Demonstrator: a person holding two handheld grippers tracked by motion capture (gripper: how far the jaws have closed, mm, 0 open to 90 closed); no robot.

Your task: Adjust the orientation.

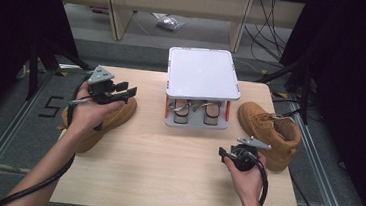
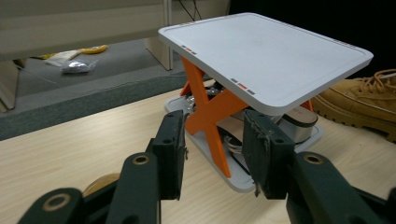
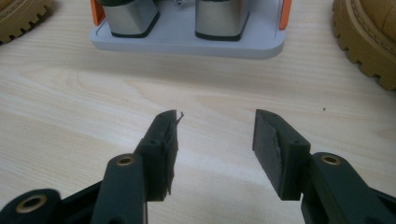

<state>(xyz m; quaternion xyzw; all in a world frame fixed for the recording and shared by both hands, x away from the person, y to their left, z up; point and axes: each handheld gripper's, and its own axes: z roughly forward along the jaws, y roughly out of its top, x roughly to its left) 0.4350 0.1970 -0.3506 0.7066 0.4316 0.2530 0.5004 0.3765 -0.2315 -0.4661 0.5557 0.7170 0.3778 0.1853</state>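
The left hand-held gripper [image 1: 126,91] is held above the table's left edge, jaws parted and empty, pointing toward the middle; its forearm enters from the near-left corner. The right hand-held gripper [image 1: 223,153] sits low near the table's near-right corner, jaws likewise apart with nothing between them.

A rack [image 1: 204,74] stands at the far middle of the surface [image 1: 176,157]. One boot [image 1: 270,134] lies right of the rack, another boot [image 1: 103,123] left of it, and two cylinders [image 1: 196,113] sit side by side inside the rack.
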